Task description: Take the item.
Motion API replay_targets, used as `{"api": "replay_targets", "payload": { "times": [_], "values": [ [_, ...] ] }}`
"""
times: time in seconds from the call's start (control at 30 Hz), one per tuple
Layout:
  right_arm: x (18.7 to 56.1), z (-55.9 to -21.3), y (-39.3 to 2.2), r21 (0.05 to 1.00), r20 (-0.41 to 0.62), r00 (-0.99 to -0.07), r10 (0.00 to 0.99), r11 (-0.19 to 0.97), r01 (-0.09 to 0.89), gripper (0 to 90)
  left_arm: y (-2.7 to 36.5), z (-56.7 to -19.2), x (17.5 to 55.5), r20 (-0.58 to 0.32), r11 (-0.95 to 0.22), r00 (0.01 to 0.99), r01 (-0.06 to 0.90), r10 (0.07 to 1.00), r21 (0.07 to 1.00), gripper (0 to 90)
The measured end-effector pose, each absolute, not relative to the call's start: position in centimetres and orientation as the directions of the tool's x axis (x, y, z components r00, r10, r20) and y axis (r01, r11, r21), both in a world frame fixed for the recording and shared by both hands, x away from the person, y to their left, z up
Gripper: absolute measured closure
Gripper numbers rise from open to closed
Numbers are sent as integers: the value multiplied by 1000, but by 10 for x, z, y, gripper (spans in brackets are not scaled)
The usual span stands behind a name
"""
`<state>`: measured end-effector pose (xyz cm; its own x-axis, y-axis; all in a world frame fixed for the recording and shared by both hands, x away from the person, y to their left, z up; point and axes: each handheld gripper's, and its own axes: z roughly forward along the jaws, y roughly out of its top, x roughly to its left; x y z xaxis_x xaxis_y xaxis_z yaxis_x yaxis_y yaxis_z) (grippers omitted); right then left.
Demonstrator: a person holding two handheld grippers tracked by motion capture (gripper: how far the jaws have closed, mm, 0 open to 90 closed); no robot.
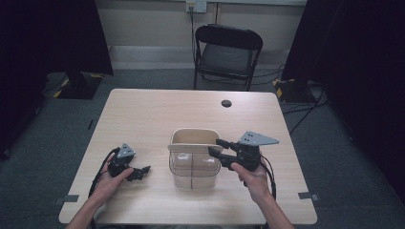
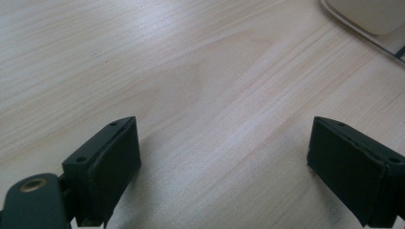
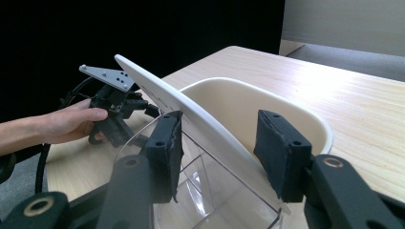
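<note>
Clamped on the cream lid (image 3: 157,90) with the right gripper (image 1: 214,146): one pad pressed against the lid's flat outer face, the other set on the side of its hollow, jaws drawn in tight. Held tilted, far edge raised up and away from the jaws, near edge low between them. Directly below the jaws and beneath the lid, the clear container (image 1: 193,171), split inside by a partition and standing upright on the wooden table (image 1: 157,109). Behind the jaws, wrapped round the gripper's body, the right hand (image 1: 253,174), with the grey three-cornered plate on top and the cable trailing back beside the wrist.

On the other side of the container, well apart from the right gripper, the left gripper (image 1: 143,170), grasped in the left hand (image 1: 112,181) and lying low on the table. Jaws wide apart, nothing between the pads but bare wood grain. Ahead of those jaws and off to their right, near but not touching, a corner of the container. Far ahead of both grippers, past the table's far edge, a black folding chair (image 1: 228,52).
</note>
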<state>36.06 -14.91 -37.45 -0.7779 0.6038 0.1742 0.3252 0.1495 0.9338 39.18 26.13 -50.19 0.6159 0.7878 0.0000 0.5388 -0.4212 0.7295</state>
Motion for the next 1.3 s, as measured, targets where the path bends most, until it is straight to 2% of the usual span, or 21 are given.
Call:
{"api": "replay_targets", "payload": {
  "times": [1.3],
  "values": [
    [362, -375, -150, 935, 178, -782, 597, 146, 324, 527, 261, -502, 391, 0, -419, 614, 539, 790, 730, 102]
  ]
}}
